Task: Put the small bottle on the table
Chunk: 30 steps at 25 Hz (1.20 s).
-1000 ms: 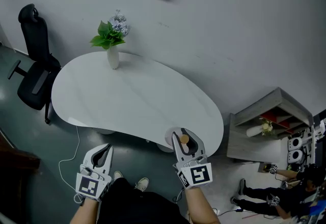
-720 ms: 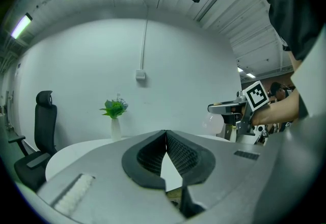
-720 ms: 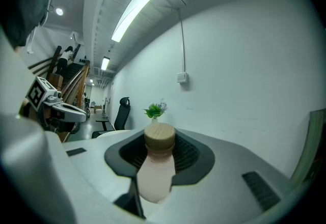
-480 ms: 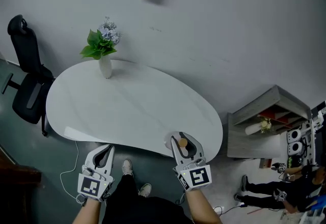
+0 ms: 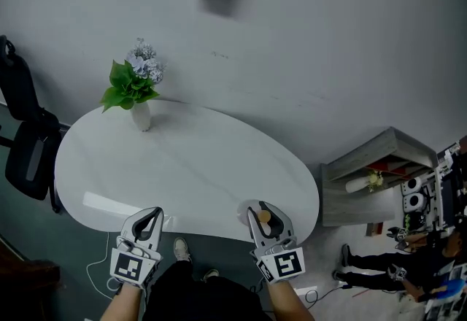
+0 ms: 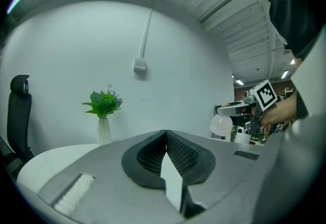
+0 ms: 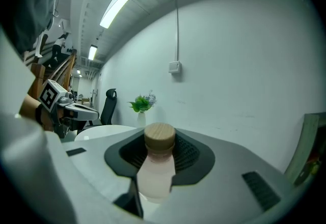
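Observation:
A small pale pink bottle [image 7: 155, 169] with a round wooden cap [image 5: 264, 217] stands upright between the jaws of my right gripper [image 5: 262, 215], which is shut on it. In the head view that gripper hangs over the near right edge of the white oval table [image 5: 190, 166]. My left gripper [image 5: 149, 219] is at the table's near edge, to the left; its jaws meet with nothing between them [image 6: 165, 134]. In the left gripper view the right gripper [image 6: 244, 116] shows at the right with the bottle [image 6: 221, 126].
A white vase of green leaves and pale flowers [image 5: 134, 90] stands at the table's far left. A black office chair [image 5: 23, 148] is left of the table. A grey low shelf unit [image 5: 376, 177] stands on the floor at the right, with a person [image 5: 408, 279] beyond it.
The view has shifted: table, vase and chair have slid to the left in the head view. Both grippers have come closer to the table's near edge; the right one still grips the bottle.

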Motion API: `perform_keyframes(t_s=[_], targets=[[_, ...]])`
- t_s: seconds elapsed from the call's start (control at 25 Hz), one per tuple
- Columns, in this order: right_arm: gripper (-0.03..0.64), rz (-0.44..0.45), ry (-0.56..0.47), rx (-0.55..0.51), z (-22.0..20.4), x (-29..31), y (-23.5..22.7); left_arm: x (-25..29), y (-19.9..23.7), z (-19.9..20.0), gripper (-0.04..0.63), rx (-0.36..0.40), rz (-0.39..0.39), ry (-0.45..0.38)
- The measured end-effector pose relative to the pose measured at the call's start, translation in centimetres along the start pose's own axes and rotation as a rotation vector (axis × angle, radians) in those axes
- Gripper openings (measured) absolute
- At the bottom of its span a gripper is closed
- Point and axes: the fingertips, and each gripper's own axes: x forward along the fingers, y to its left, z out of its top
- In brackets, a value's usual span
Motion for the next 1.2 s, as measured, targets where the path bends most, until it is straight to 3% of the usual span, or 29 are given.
perform_keyframes(t_s=[0.32,0.56,1.2], targets=[[0.112,-0.052,0.005,-0.008,1.3,1.8,0.2,3.2,1.6,-0.3,0.006,-0.003,-0.096,0.011],[0.112,-0.057,-0.004,-0.017,2.0,3.1,0.0,4.6,1.8,0.6,0.006,0.001,-0.127,-0.007],[0.112,0.029,-0.005,-0.011,0.9,6.3,-2.5,6.7,1.0,1.5,0.005,0.008,-0.058,-0.004]])
